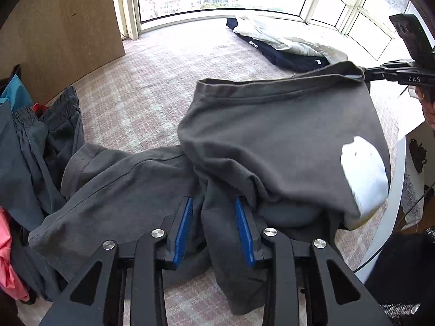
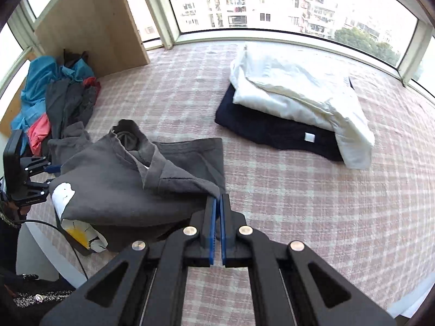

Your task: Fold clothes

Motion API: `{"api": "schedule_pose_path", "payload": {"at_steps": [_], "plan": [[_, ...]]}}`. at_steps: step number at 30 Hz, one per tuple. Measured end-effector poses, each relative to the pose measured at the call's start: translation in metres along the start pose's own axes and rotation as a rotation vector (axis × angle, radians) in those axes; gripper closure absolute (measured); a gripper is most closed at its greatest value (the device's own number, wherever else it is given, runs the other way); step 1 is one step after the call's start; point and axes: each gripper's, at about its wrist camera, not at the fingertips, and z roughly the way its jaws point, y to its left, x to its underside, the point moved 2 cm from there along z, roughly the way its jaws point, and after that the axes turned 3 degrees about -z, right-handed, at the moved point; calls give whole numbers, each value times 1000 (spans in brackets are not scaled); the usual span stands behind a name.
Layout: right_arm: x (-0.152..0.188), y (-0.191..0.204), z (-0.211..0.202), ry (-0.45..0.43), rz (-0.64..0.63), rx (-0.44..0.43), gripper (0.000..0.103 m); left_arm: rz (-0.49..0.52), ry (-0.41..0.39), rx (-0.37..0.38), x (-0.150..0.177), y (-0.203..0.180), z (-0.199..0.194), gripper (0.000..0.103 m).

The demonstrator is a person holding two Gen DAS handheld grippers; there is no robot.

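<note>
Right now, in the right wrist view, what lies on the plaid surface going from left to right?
Pile of unfolded clothes → grey T-shirt, its edge pinched in the right claw → folded stack, with the white garment on top of the navy garment.

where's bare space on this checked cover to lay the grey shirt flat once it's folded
Bare checked cover lies right of the grey shirt and in front of the stack of white garment on navy one. Another clear strip runs between the shirt and the window sill. The left is crowded by the unfolded pile beside the wooden panel.
</note>
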Motion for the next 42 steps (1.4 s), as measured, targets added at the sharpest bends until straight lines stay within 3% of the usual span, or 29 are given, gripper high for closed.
{"api": "schedule_pose_path", "payload": {"at_steps": [4, 7, 9, 10, 11, 13, 15, 17, 19, 20, 22, 23, 31, 33, 35, 37, 39, 42], "plan": [[19, 1, 30, 82, -12, -8, 100, 19, -12, -1, -5, 0, -13, 61], [31, -3, 46, 119, -12, 30, 100, 39, -21, -20, -30, 7, -12, 57], [40, -17, 45, 125, 33, 32, 100, 65, -18, -8, -50, 10, -8, 48], [43, -26, 44, 120, 60, 35, 100, 83, -11, 7, -61, 10, -3, 37], [46, -36, 41, 115, 85, 61, 100, 98, 8, 7, -71, 8, 6, 31], [51, -55, 37, 112, 115, 129, 100, 127, 59, 29, -85, 2, 29, 30], [55, -69, 33, 104, 178, 88, 100, 153, 127, 70, -92, -9, 55, 31], [57, -72, 26, 68, 201, 19, 100, 177, 184, 91, -93, -22, 77, 33], [56, -62, 23, 55, 170, -21, 97, 213, 201, 84, -95, -32, 85, 48], [56, -57, 22, 51, 150, -39, 94, 235, 199, 78, -96, -36, 86, 47], [53, -44, 28, 68, 116, -90, 75, 272, 208, 81, -101, -39, 89, 48], [52, -38, 32, 78, 97, -111, 73, 291, 212, 83, -104, -41, 91, 48], [47, -24, 58, 132, 51, -135, 71, 440, 247, 93, -125, -55, 104, 49], [47, -25, 59, 130, 42, -130, 71, 475, 255, 96, -129, -58, 107, 55], [46, -26, 57, 117, 34, -135, 71, 446, 231, 105, -124, -53, 88, 81], [45, -26, 53, 100, 25, -156, 63, 417, 208, 114, -118, -48, 69, 92], [43, -21, 53, 94, -6, -188, 53, 388, 184, 123, -112, -44, 50, 95], [38, -11, 57, 92, -66, -231, 52, 344, 149, 137, -103, -37, 21, 95]]}}
